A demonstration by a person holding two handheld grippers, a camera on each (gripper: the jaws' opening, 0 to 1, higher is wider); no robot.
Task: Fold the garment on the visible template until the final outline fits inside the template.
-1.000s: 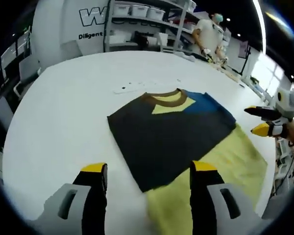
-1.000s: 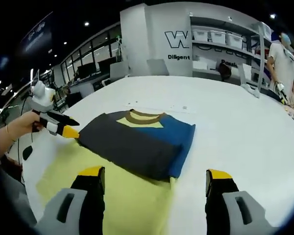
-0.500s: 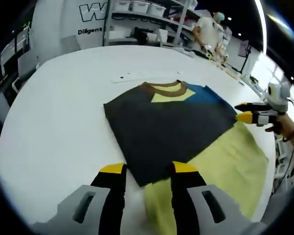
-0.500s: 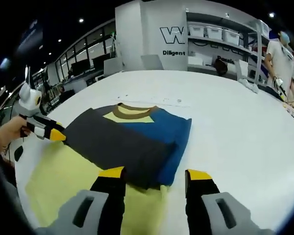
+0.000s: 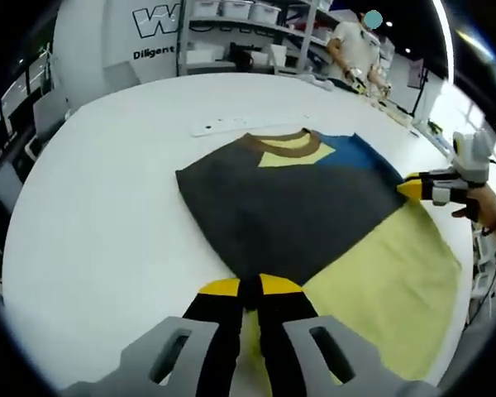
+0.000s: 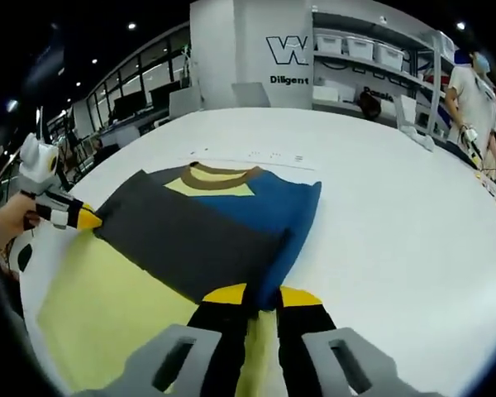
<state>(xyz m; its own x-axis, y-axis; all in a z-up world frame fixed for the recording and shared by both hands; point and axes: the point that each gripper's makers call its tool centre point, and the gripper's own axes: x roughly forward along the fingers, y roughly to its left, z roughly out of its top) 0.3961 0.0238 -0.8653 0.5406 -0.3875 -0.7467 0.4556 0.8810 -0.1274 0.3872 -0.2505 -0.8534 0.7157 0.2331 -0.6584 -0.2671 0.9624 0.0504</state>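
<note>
In the left gripper view, the left tool [image 5: 249, 286] at bottom centre is clenched on the folded garment's [image 5: 289, 198] near corner, over the yellow template [image 5: 380, 289] on the white tabletop [image 5: 99, 207]. In the right gripper view, the right tool [image 6: 261, 296] pinches, apparently, the garment's [image 6: 207, 223] near corner at bottom centre.

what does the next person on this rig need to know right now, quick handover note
Left gripper: shut on the near corner of the garment.
Right gripper: shut on the other near corner.
Garment lies part-folded on the white table, collar far, partly over the yellow template.
Done: sides folded in, both lower corners gripped.
Left: likely fold the lower edge toward the collar, then check the outline fits inside the template.
</note>
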